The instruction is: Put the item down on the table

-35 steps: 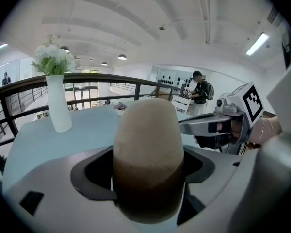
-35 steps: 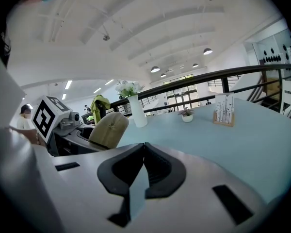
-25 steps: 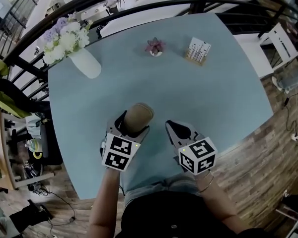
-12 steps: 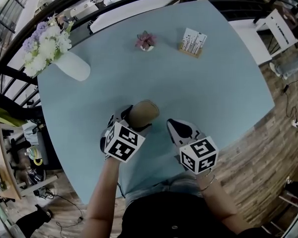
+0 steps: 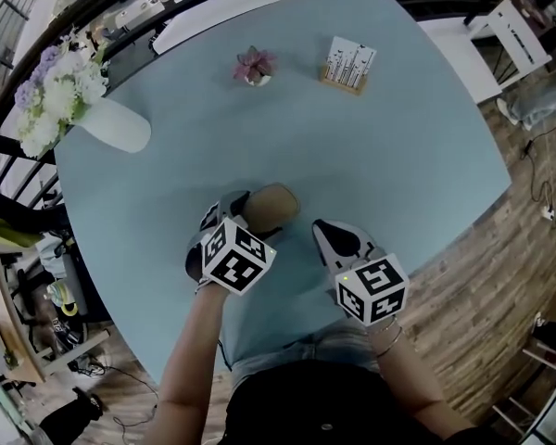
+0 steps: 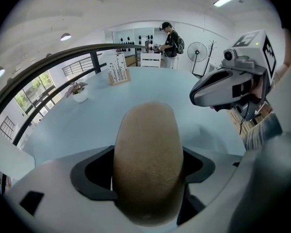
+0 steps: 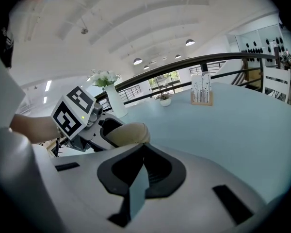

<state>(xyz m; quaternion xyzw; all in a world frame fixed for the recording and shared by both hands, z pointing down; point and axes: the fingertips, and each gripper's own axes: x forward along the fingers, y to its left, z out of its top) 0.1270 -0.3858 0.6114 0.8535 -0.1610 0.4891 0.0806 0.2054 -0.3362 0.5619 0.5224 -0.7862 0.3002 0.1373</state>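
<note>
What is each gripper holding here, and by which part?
The left gripper clamps the tan rounded item by its near end; the rest juts forward. The right gripper is shut and empty.

The left gripper (image 5: pixel 257 217) and right gripper (image 5: pixel 328 237) are pale grey with black jaw recesses, each bearing a white cube (image 5: pixel 233 256) of black square markers. The person wears a black top (image 5: pixel 326 406) and thin bracelet (image 5: pixel 387 342).

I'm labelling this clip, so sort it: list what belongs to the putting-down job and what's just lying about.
Job in hand: tan rounded item, clamped in the left gripper; blue table, where it goes.

Lying about: vase of flowers; small potted plant; card stand; right gripper, shut and empty.
</note>
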